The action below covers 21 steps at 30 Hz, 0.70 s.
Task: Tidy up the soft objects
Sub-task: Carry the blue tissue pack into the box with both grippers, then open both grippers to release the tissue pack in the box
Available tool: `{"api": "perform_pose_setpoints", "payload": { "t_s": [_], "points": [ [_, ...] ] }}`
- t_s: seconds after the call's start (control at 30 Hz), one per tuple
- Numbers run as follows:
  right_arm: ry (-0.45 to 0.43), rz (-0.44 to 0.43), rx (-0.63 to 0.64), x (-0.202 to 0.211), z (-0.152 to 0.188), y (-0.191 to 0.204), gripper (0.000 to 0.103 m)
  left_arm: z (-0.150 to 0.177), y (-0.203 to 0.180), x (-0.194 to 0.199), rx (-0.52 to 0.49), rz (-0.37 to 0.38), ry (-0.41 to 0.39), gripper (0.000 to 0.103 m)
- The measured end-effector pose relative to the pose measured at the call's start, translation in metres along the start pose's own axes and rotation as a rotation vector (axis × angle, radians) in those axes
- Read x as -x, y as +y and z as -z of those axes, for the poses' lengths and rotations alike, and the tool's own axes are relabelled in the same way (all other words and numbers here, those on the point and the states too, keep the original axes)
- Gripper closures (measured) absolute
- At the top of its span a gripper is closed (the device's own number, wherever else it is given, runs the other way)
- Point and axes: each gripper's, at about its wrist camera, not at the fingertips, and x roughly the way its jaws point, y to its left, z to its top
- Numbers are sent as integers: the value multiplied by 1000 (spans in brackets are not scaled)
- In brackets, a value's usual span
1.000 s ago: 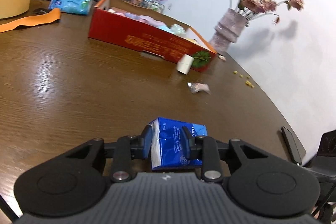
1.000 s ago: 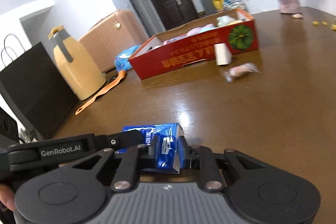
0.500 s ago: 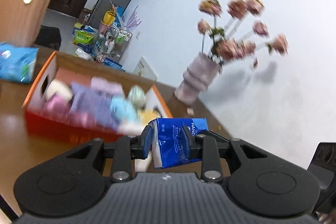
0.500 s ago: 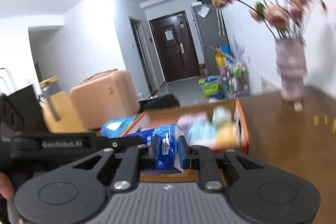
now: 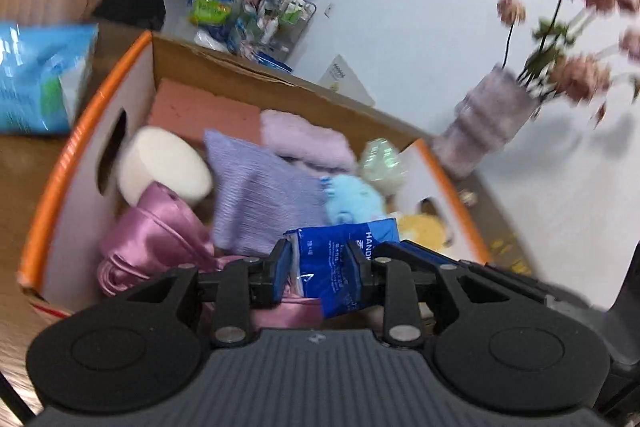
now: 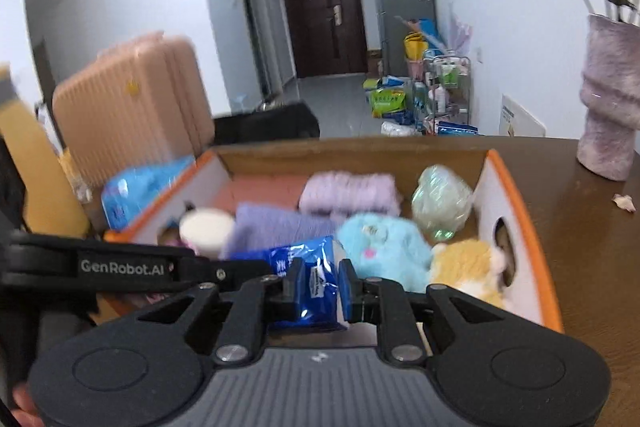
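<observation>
Both grippers are shut on the same blue tissue pack (image 5: 336, 263), one at each end, and hold it in the air above the near edge of the open orange-rimmed box (image 5: 52, 183). My left gripper (image 5: 320, 267) pinches one end. My right gripper (image 6: 320, 287) pinches the other end of the pack (image 6: 308, 267). The box (image 6: 516, 195) holds soft things: a purple cloth (image 5: 260, 195), a pink towel (image 6: 348, 191), a blue plush (image 6: 380, 247), a yellow plush (image 6: 468, 267), a white roll (image 5: 164, 167) and pink satin (image 5: 156, 239).
A light blue wipes pack (image 5: 40, 79) lies on the brown table left of the box. A vase (image 6: 612, 99) with pink flowers stands right of the box. A pink suitcase (image 6: 132, 111) and a yellow jug (image 6: 24, 167) are behind on the left.
Both grippers have lifted the blue pack off the table and carried it forward to the box. The box now fills the view from above.
</observation>
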Motion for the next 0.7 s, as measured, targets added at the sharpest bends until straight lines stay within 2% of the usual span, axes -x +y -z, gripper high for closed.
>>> {"api": "perform_pose_setpoints", "payload": {
  "t_s": [0.13, 0.2, 0.33, 0.5, 0.6, 0.7],
  "points": [
    [66, 27, 64, -15, 6, 11, 87, 1, 6, -3, -26, -12, 11, 77],
    [78, 12, 17, -17, 6, 3, 87, 4, -2, -8, -74, -46, 26, 77],
    [85, -11, -28, -5, 4, -6, 87, -3, 0, -11, -44, -47, 48, 77],
    [10, -7, -14, 40, -9, -7, 85, -4, -14, 23, -68, -39, -2, 76],
    [-55, 0, -2, 79, -21, -9, 85, -2, -31, 56, -131, -69, -54, 76],
    [-115, 7, 12, 121, -27, -10, 77, 4, -46, 95, -194, -131, -115, 75]
  ]
}}
